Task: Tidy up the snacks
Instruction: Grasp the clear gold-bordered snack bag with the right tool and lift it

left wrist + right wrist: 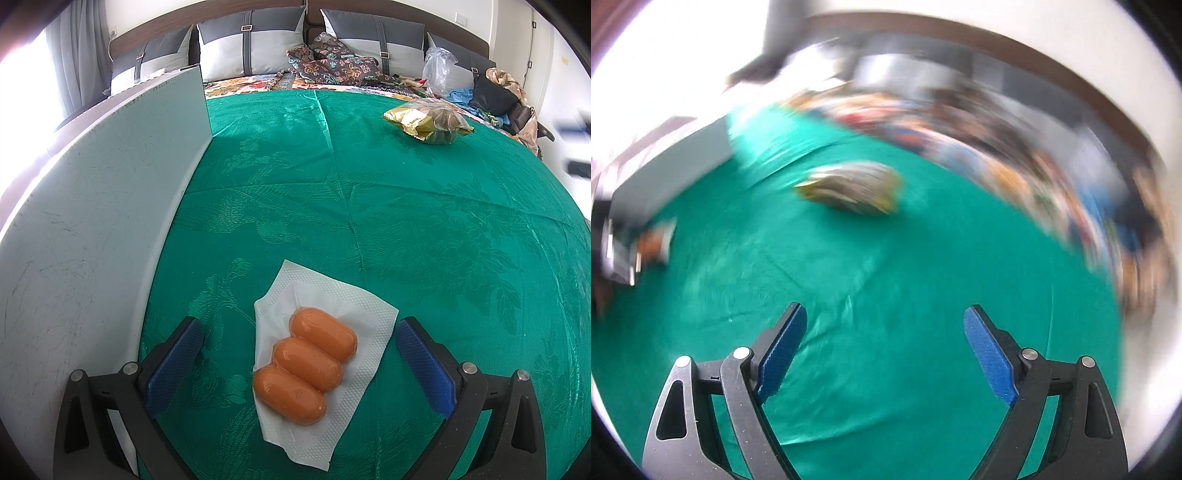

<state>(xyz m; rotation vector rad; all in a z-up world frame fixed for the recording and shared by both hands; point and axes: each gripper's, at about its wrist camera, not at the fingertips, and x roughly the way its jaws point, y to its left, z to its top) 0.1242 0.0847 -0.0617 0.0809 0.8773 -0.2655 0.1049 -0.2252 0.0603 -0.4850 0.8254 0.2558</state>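
Left wrist view: your left gripper (299,354) hangs wide open and empty over the sausage pack (306,365); the right gripper (886,347) is just as wide, nothing between its fingers.

From the left: the grey board (110,221) stands close beside your left finger, so closing askew could knock it; the pack's thin film edge may slip or crumple; green cloth (369,221) lies open to the right; the gold snack bag (428,122) sits far off, blurred in the right wrist view, so you could misjudge it.
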